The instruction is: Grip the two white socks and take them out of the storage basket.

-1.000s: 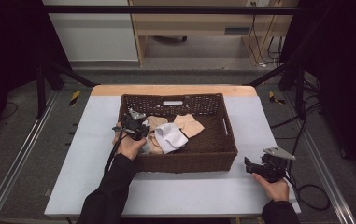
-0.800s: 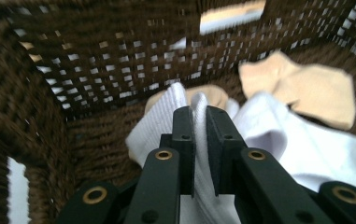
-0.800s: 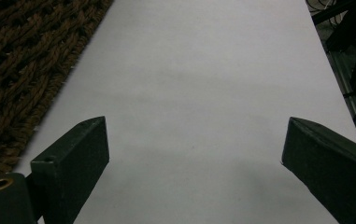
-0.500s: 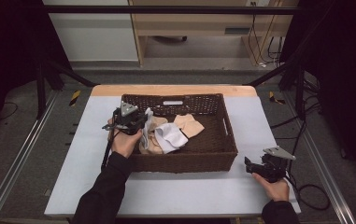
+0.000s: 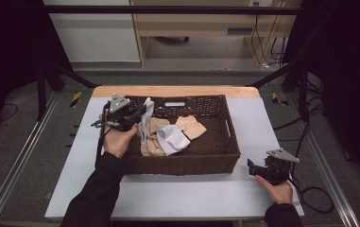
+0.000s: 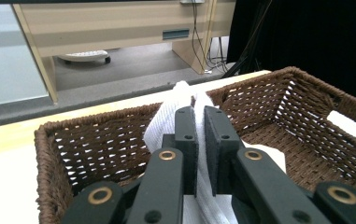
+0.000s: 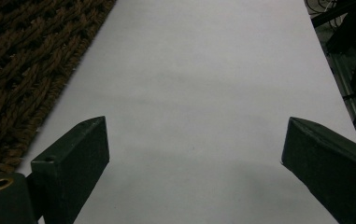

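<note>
— Lifted since a second ago: white cloth (image 5: 144,124) now hanging from the left gripper (image 5: 142,112) above the basket's (image 5: 232,142) left end, hand drawn up and outward toward the near-left rim.

— Jaws?

— Nearly closed, clamped on the cloth (image 6: 175,109); fabric bunched between them and rising past the tips in the left gripper view, the rest draping down below.

— Long axis?

— Roughly vertical, hanging straight down from the jaws, lower end close to the tan cloths (image 5: 155,137) lying in the basket. Cannot tell whether touching them.

— What else inside?

— Second white cloth (image 5: 172,140) beside the tan ones, mid-basket, plus another tan piece (image 5: 190,126) further right.

— Other hand?

— Right gripper (image 5: 252,167) resting on the bench (image 5: 177,194), just off the basket's near-right corner, well apart from the cloth. Jaws wide, nothing between, bare bench ahead in the right gripper view (image 7: 194,154).

— Nearer hand, then?

— Left, plainly. Probably carrying the cloth out over the left rim; lower end likely to drag on the wicker unless raised more.
</note>
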Motion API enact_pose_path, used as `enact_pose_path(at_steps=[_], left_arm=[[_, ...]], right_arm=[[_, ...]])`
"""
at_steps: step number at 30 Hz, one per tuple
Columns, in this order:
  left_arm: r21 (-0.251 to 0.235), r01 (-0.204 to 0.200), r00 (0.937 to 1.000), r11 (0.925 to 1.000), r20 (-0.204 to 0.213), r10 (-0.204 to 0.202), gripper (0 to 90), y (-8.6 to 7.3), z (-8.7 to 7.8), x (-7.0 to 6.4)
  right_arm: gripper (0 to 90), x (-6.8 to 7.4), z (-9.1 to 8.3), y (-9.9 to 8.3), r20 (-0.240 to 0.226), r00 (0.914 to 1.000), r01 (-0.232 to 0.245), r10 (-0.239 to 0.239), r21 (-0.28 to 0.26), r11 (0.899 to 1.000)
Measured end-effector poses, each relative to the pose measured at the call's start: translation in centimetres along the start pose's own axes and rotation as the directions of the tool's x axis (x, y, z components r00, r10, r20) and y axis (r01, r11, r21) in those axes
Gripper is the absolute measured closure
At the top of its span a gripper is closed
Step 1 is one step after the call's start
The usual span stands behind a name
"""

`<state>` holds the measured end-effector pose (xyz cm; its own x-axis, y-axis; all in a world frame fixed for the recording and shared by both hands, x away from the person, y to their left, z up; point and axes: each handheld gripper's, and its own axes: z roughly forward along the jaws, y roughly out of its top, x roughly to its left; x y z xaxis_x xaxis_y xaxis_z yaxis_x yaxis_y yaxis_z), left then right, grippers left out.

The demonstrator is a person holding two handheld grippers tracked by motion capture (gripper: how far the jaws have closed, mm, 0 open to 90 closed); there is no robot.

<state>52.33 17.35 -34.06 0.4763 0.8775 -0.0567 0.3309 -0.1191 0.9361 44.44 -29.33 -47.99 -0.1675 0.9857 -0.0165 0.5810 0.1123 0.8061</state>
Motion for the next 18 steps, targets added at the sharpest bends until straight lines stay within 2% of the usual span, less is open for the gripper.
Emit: enact_pose_path(at_steps=[8, 18], left_arm=[[-0.025, -0.001, 0.9998, 0.9997, 0.022, 0.002, 83.7, 1.0, -1.1, -0.2], [-0.075, -0.015, 0.9988, 0.9971, 0.046, 0.019, 83.7, 2.7, -3.9, -0.1]], right_arm=[[7.8, 0.0, -0.1, 0.0, -0.001, 1.0000, -0.004, 0.004, -0.006, 1.000], [7.9, 0.0, -0.1, 0.0, 0.001, 1.0000, -0.005, 0.005, -0.010, 1.000]])
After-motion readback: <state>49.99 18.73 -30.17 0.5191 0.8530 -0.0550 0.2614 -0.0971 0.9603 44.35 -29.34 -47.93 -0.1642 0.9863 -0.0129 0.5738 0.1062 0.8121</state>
